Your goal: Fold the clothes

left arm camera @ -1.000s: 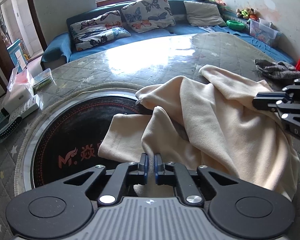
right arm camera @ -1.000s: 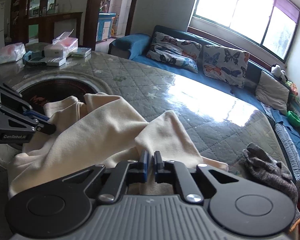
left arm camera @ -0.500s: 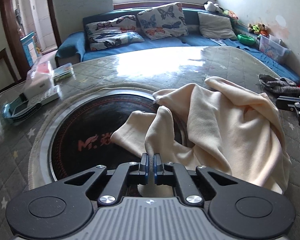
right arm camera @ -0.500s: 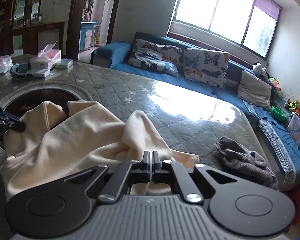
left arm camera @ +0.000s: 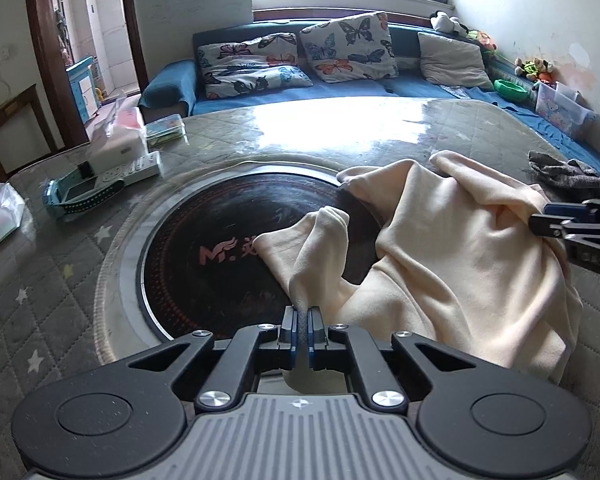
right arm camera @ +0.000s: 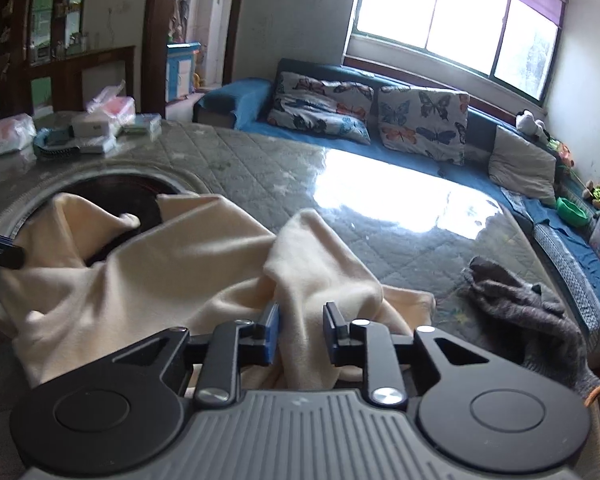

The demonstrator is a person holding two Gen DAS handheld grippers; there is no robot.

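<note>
**Cream garment half-gathered on the counter as one pair of tongs let go**

We saw the cream garment (left arm camera: 452,264) heaped across the lower right of the left wrist view, one limp flap trailing over the dark round inset (left arm camera: 220,248) in the quilted counter (left arm camera: 340,136). The left tongs (left arm camera: 299,330) were pinched nearly shut on a narrow fold of the cloth at bottom centre, and the fabric rose from the pads in a soft ridge. In the right wrist view, the right tongs (right arm camera: 302,334) were opening, their blue pads standing apart with a fold of the same garment lying loose between them, no longer pressed.

We judged the cloth light, soft and fleecy, with no stiffness at all: it sagged and creased wherever it was not held, and it would not keep a shape until laid flat. It looked grippy rather than slippery, so a pinch on one thin layer should hold. We thought the best places to take it were hems, corners or a sleeve end, such as the loose corner (right arm camera: 312,220) at mid-frame in the right view, rather than the bunched middle, where several layers would come up together. A grey knitted garment (right arm camera: 516,296) lay apart at right.
</note>
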